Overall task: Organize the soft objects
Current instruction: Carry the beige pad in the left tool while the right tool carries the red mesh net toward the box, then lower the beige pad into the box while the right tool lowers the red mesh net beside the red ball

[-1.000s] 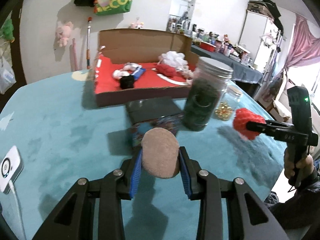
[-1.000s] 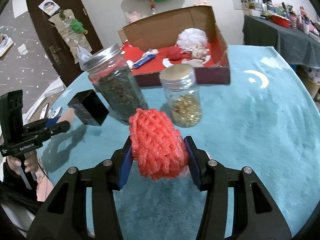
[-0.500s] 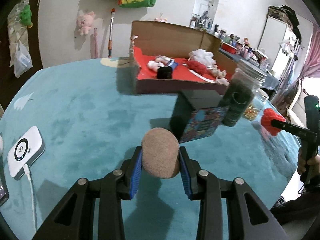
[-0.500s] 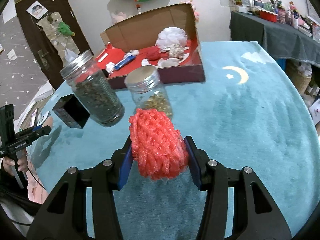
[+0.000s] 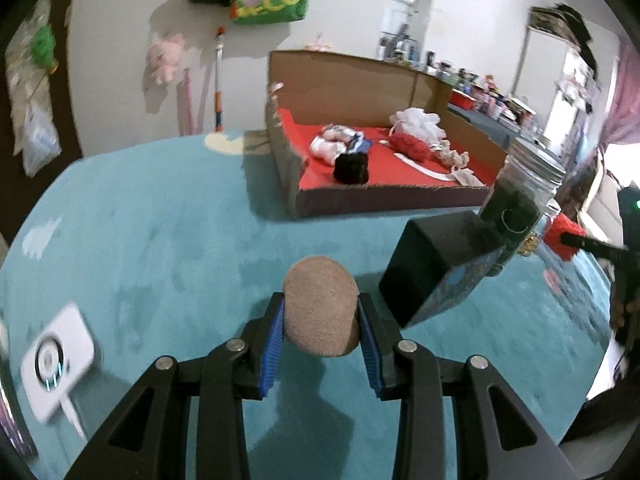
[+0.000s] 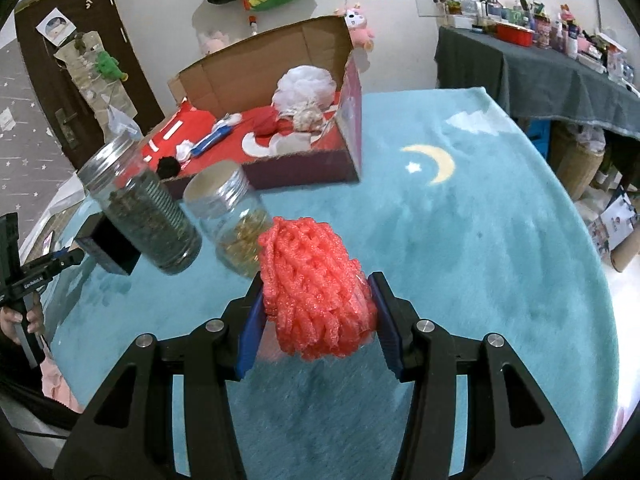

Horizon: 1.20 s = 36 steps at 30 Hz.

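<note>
Now the left gripper [image 5: 321,322] is holding a brown round sponge [image 5: 320,307] between its blue pads, closed on it from both sides, above the near part of the desk [image 5: 152,240] with the teal cover. The right gripper [image 6: 316,308] is squeezing a red knitted bundle [image 6: 314,288] in the same way, and this bundle is filling the whole gap between the fingers. At the far side of the desk a cardboard box [image 6: 280,68] with a red bottom is standing open, and inside it a white puff [image 6: 306,86], a red yarn ball [image 5: 410,146], a small black soft thing [image 5: 351,168] and some other small pieces are lying. Between the grippers and the box, a tall jar with dark contents [image 6: 146,208] and a shorter jar with golden pieces [image 6: 234,220] are standing close together, and a black box [image 5: 436,268] is sitting just beside the tall jar. In the left wrist view a white device with a cable [image 5: 58,364] is lying near the left edge of the desk.
</note>
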Tool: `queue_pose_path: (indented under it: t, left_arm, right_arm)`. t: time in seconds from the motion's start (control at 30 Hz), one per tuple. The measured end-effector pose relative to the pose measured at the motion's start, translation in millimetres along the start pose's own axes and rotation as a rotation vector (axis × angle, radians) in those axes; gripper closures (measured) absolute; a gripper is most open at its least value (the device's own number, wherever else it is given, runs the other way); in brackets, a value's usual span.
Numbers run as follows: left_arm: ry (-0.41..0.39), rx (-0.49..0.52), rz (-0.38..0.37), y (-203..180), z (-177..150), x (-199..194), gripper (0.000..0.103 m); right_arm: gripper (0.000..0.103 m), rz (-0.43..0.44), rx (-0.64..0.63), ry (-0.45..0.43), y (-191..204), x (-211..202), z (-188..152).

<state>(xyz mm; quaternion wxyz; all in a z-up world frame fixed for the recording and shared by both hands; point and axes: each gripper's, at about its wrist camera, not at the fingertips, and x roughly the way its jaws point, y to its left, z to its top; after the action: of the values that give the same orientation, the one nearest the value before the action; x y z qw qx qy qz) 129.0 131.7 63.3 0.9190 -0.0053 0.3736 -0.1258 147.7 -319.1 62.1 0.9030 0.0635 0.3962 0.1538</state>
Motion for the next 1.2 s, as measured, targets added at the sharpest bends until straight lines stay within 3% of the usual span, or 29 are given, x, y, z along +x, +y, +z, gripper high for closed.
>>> queue_pose_path:
  t: [0.3, 0.73, 1.03, 1.2]
  left_arm:
    - [0.001, 0.07, -0.065, 5, 34, 19, 0.066]
    - [-0.013, 0.161, -0.184, -25, 97, 30, 0.066]
    - [0.062, 0.242, -0.235, -58, 144, 69, 0.066]
    - [0.154, 0.265, -0.254, -74, 162, 104, 0.066]
  right_arm:
    - [0.055, -0.029, -0.069, -0.016, -8, 13, 35]
    - [0.054, 0.078, -0.181, -0.035, 21, 23, 88]
    - [0.054, 0.166, -0.269, 0.015, 57, 65, 133]
    - [0.054, 0.202, -0.3, 0.11, 78, 107, 160]
